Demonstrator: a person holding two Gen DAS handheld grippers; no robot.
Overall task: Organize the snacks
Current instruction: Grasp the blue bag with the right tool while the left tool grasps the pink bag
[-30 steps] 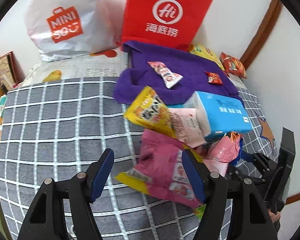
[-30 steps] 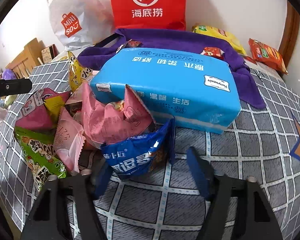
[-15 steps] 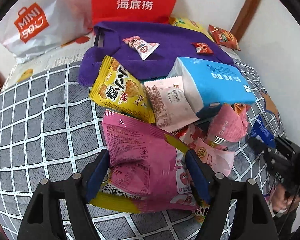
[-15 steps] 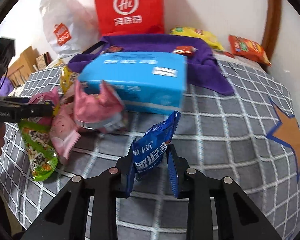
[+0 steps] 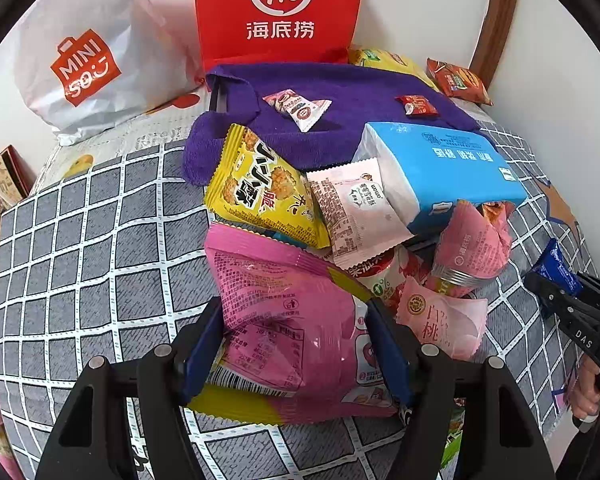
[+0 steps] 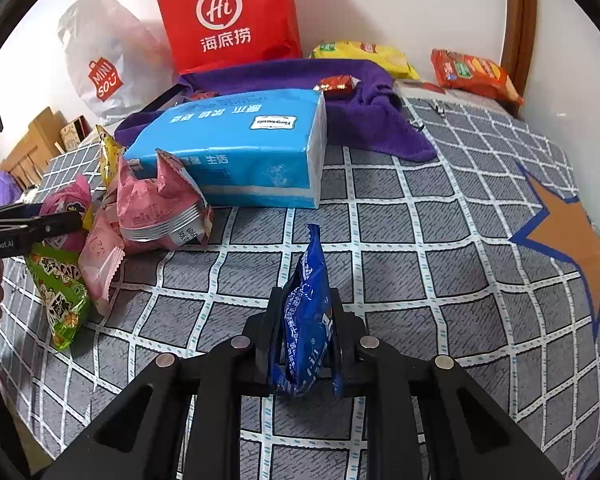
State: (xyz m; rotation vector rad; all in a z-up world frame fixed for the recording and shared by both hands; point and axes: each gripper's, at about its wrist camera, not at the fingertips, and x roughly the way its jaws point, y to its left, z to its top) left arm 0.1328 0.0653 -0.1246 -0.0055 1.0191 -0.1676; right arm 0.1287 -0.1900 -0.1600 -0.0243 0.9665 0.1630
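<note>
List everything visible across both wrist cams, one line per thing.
blue snack pack: 1, blue, pinched upright in right claw
big pink bag: 1, pink and yellow, between left claw's fingers
yellow cracker pack: 1, yellow, behind the pink bag
pale pink sachet: 1, leaning on the tissue pack
tissue pack: 1, light blue, middle of the bed
crumpled pink wrapper: 1, pink, front of tissue pack
green snack pack: 1, green, pile's near edge
purple towel: 1, purple, behind the pile
red bag: 1, at the wall
white bag: 1, beside red bag
checked cover: 1, grey and white
left claw: open around pink bag
right claw: shut on blue pack
</note>
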